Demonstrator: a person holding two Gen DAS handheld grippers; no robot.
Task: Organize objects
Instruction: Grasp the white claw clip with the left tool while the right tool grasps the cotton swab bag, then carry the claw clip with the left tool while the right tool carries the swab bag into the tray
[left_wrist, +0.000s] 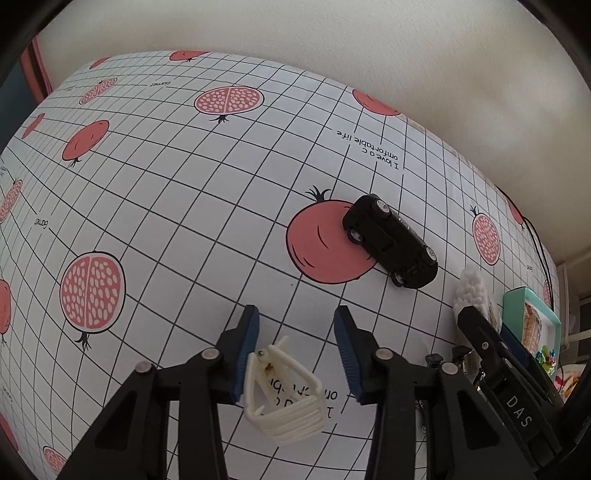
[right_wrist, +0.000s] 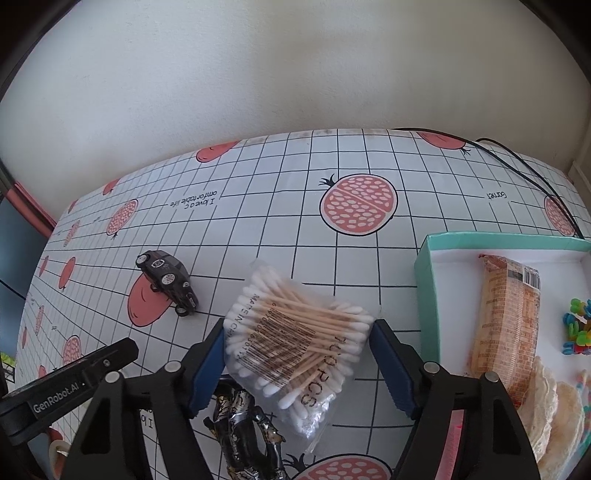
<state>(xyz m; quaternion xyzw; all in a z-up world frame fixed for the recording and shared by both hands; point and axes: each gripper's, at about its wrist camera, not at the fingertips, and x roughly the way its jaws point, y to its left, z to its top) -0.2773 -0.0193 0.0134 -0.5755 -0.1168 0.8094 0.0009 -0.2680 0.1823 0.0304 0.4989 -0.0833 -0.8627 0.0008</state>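
The table (right_wrist: 369, 155) carried a teal box (right_wrist: 424, 266) at the right frame's right edge. The right gripper (right_wrist: 297, 354) was spread around the swab bag (right_wrist: 299, 332) at centre; it should close squarely, then lift toward the box. Only the left view showed the left gripper (left_wrist: 295, 354), spread around a white clip (left_wrist: 284, 398), low centre.

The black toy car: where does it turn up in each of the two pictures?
Left wrist view: the black toy car sits right of centre, its rear on a printed red fruit.
Right wrist view: the same car sits at middle left, beyond the cotton swab bag.
Shared landmark: the upside-down "I love a comfortable life" print.
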